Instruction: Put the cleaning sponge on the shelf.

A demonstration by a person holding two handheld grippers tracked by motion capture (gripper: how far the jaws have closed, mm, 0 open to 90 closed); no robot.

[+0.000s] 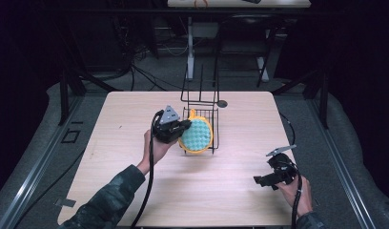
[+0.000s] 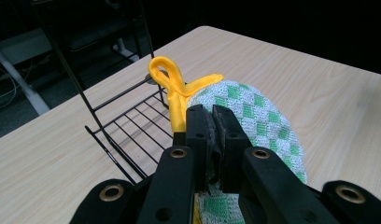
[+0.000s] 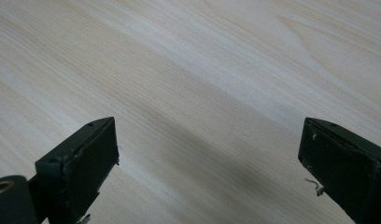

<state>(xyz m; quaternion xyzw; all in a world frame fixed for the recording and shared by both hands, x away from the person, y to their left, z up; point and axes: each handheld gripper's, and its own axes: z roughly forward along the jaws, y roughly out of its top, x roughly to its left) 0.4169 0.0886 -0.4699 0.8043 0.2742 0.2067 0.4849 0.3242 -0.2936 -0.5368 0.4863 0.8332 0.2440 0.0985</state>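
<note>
A round pot holder [image 1: 198,135], green-and-white checked with a yellow rim and a yellow hanging loop [image 2: 166,74], lies across the low shelf of a black wire rack [image 1: 202,114] at mid-table. My left gripper [image 1: 183,126] is shut on the pot holder [image 2: 258,121], its jaws pinching the left edge just below the loop. My right gripper [image 1: 263,181] hovers near the table's front right, apart from the rack. In the right gripper view its jaws stand wide open over bare wood, with nothing between the fingers [image 3: 81,163].
The wooden table [image 1: 135,114] has bare room to the left and front of the rack. The rack's tall wire posts [image 1: 201,81] rise at its back. Another table's legs and cables stand on the dark floor beyond the far edge.
</note>
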